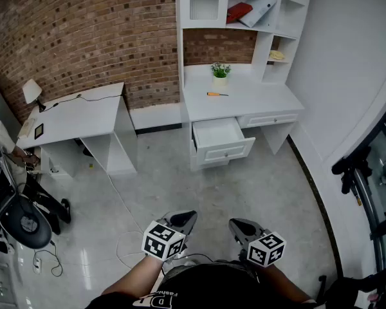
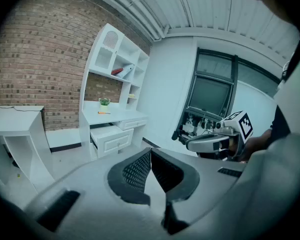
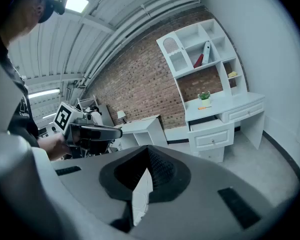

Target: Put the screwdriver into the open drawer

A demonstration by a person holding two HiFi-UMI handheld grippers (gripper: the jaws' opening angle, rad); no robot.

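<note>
An orange-handled screwdriver (image 1: 217,94) lies on the white desk top (image 1: 257,98), in front of a small potted plant (image 1: 220,71). Below it the desk's left drawer (image 1: 220,136) stands pulled out, and nothing shows inside it. Both grippers hang low over the floor, far from the desk, and hold nothing. My left gripper (image 1: 187,215) is shut, its jaws meeting at the tip (image 2: 150,152). My right gripper (image 1: 235,223) is shut too (image 3: 149,149). The screwdriver (image 2: 104,113) (image 3: 205,107) and the open drawer (image 2: 110,134) (image 3: 210,132) show small in both gripper views.
A white shelf unit (image 1: 244,11) rises over the desk against the brick wall. A second white desk (image 1: 77,118) with a lamp (image 1: 32,92) stands at the left. Further left are a black chair (image 1: 19,217) and a person's arm (image 1: 3,140). A cable (image 1: 125,246) loops on the floor.
</note>
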